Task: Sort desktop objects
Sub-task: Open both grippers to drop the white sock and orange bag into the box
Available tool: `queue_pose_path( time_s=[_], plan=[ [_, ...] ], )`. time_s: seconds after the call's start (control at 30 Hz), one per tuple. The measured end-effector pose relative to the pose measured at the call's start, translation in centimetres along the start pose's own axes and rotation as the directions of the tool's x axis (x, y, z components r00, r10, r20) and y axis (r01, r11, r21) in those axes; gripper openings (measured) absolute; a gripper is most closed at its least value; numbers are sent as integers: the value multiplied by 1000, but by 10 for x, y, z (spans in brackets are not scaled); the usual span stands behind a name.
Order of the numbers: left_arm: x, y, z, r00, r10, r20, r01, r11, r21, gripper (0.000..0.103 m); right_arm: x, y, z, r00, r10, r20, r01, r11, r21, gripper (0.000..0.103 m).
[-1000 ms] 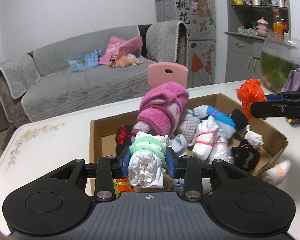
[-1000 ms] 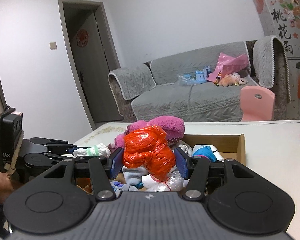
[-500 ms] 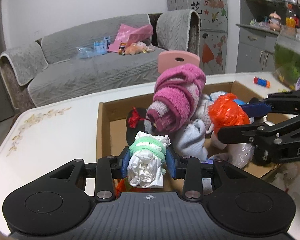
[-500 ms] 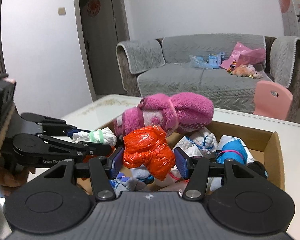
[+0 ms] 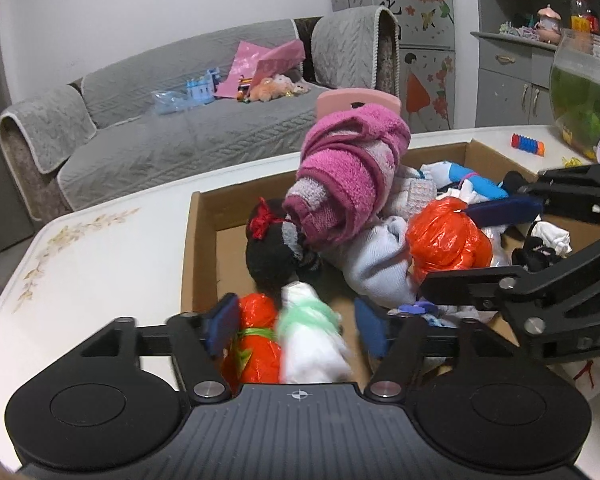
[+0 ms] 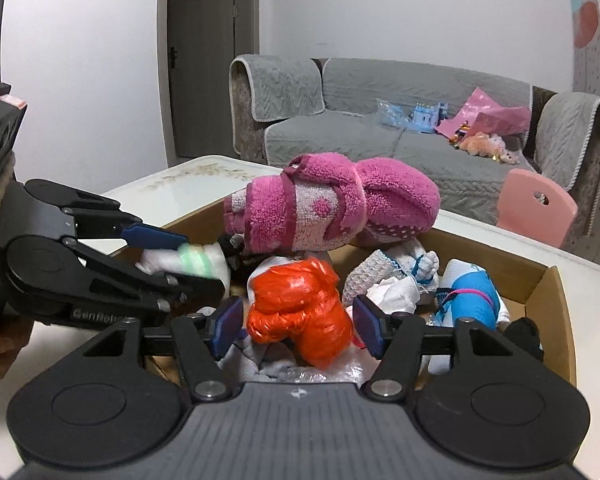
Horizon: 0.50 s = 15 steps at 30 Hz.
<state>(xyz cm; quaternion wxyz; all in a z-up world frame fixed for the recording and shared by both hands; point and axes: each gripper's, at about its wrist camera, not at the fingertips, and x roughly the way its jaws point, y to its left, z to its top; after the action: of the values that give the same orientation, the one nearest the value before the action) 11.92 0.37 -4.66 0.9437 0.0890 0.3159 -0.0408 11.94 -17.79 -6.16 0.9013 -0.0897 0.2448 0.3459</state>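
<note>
I have both grippers over the cardboard box (image 5: 198, 240) on the white table (image 5: 100, 248). My left gripper (image 5: 296, 326) is opening: its blue fingers (image 5: 222, 322) stand apart from the white bundle with the green band (image 5: 310, 344), which is blurred between them and touches neither pad. Just beside it, toward the left finger, sits a small orange bundle tied with green (image 5: 256, 344) at the near edge of the box.

My right gripper (image 6: 296, 322) is opening too. The orange plastic bundle (image 6: 300, 312) lies between its fingers (image 6: 366, 328) with a gap on each side, resting on the pale socks in the box (no pad presses on it, as far as I can see). From the left wrist view that same gripper comes in from the right over the pile.

A big pink towel roll (image 6: 332, 208) lies across the top of the heap, with a black bundle with a red tie (image 5: 272, 248) below it. A blue-and-white rolled sock (image 6: 468, 292) and other white bundles fill the far side. A grey sofa (image 6: 400, 120) stands beyond the table.
</note>
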Motion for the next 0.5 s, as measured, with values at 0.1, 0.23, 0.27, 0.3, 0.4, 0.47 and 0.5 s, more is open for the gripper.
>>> queue_pose_path(
  time_s=[0.1,0.23,0.27,0.3,0.4,0.47,0.5],
  plan=[
    [-1,-1,-1,1000,22,7,-22,1000,10,88,-5,1,2,1000,-13,22,13,1000,-9,71],
    [-5,0,-1,1000,16,13,-16,1000,8,89,-23,-1,7,996,-21,83,21,1000,-7,82],
    [-7,-1,0,1000,20,18,-20,1000,13,90,-29,-2,8,995,-24,99,25,1000,-5,83],
    [-10,-2,1,999,25,25,-26,999,18,91,-33,-3,10,993,-25,113,25,1000,-2,83],
    [-26,-2,1,998,34,56,-35,999,23,93,-58,-8,11,986,-24,162,20,1000,23,84],
    [-43,-1,0,996,26,88,-28,999,25,95,-76,-14,7,983,-26,184,20,999,37,87],
    [-54,-2,-3,994,10,108,-14,999,35,99,-86,-17,3,981,-30,191,23,999,40,89]
  ],
)
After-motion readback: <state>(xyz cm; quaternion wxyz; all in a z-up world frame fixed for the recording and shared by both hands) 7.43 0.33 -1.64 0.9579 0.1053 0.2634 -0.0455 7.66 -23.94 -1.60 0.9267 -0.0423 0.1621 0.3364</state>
